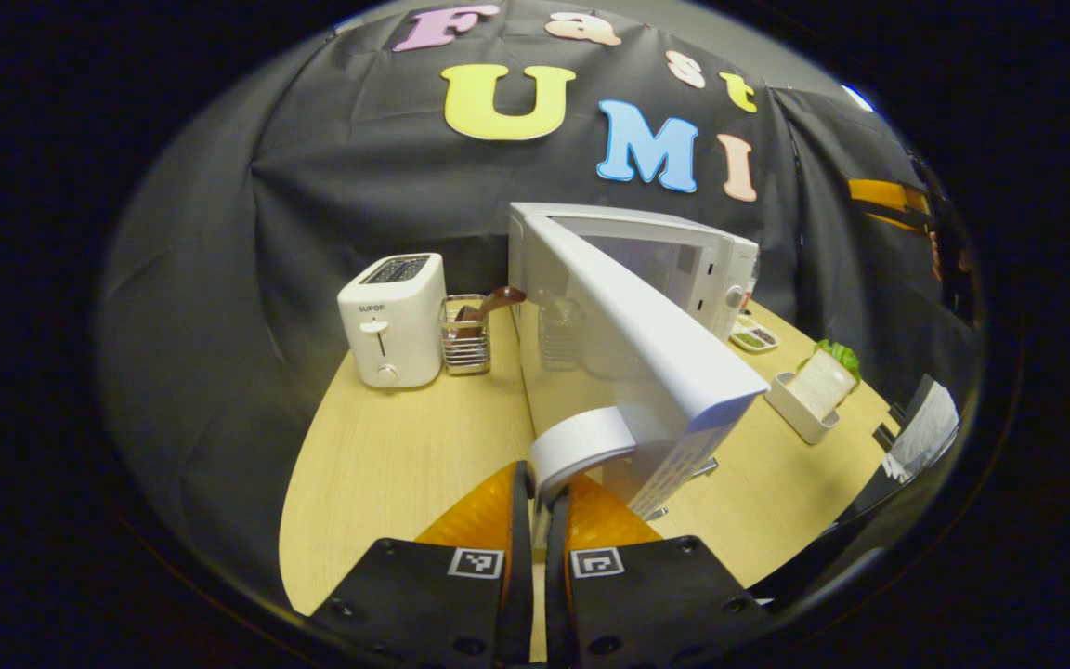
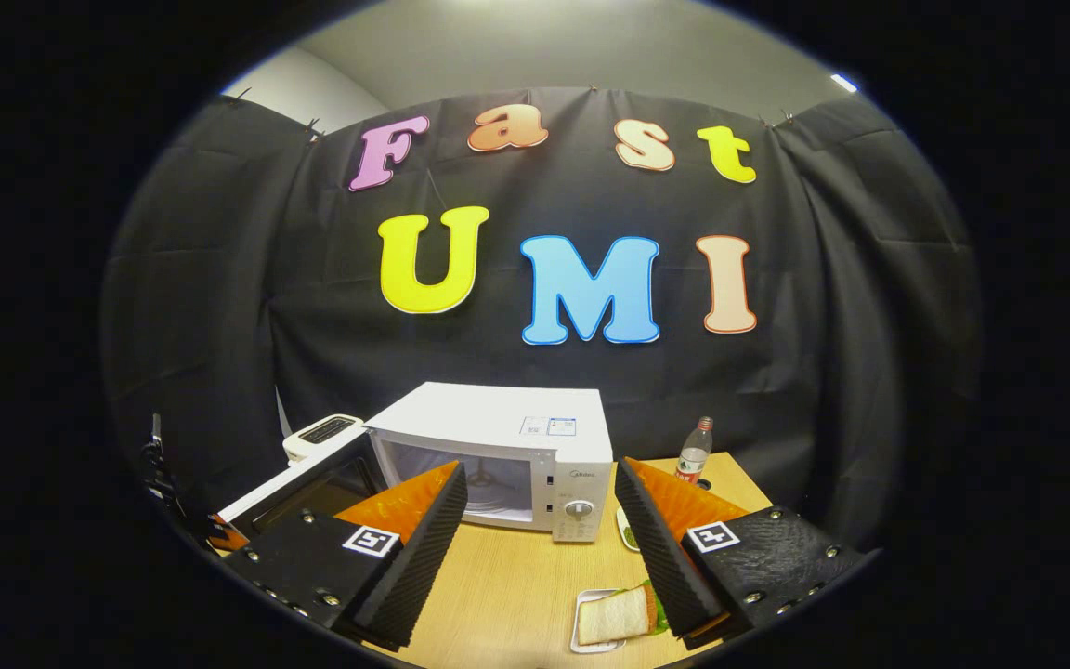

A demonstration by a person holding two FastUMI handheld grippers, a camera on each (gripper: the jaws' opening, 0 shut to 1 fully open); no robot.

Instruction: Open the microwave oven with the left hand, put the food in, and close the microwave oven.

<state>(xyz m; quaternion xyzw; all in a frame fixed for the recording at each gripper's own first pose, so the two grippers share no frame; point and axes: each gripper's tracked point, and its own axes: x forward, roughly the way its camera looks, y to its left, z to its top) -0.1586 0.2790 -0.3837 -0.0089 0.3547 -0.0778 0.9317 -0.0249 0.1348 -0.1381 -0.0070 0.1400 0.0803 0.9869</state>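
ahead of your left gripper (image 1: 538, 497): white microwave (image 1: 684, 269), white toaster (image 1: 393, 321), pale wood-grain table (image 1: 386, 465). ahead of your right gripper (image 2: 544, 520): white-tan sandwich (image 2: 617, 615) with a green edge, white tray (image 2: 581, 641).

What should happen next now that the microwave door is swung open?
Probably the right gripper, its jaws wide apart, should drop toward the sandwich in its white tray on the table and close on it. The door already stands well open with the left gripper closed on its handle, and the food is still outside the microwave.
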